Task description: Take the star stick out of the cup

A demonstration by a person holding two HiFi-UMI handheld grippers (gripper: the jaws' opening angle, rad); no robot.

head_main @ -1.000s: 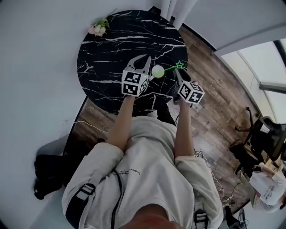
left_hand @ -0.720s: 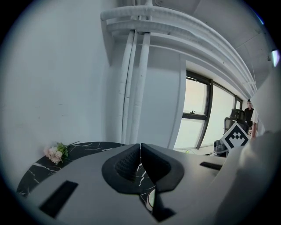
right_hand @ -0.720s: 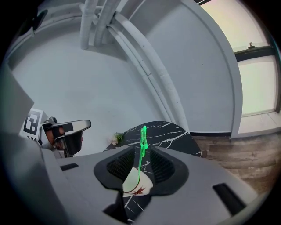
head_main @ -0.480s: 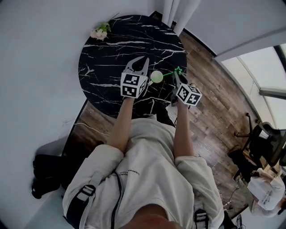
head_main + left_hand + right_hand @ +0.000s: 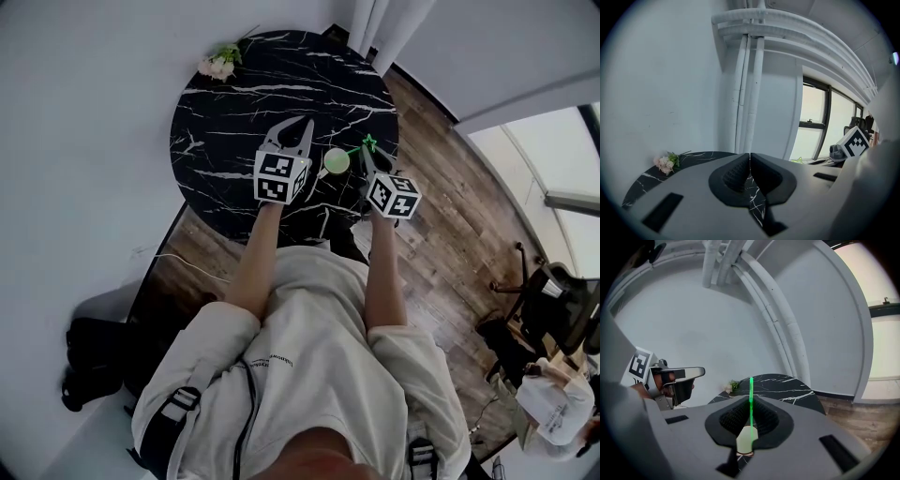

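Note:
A small pale cup stands near the right edge of the round black marble table. The green star stick leans out of it to the right, with its star at the top. My right gripper is closing, and its pads press on the stick's shaft. In the right gripper view the stick rises between the jaws of the right gripper, with the cup below. My left gripper hovers just left of the cup, shut and empty.
A small bunch of flowers lies at the table's far left edge. The table sits in a corner of white walls, with wooden floor to the right. A black bag is on the floor at the left and a chair at the right.
The right gripper's jaws have closed in on the green stick just right of the cup. The left gripper has stayed where it was.

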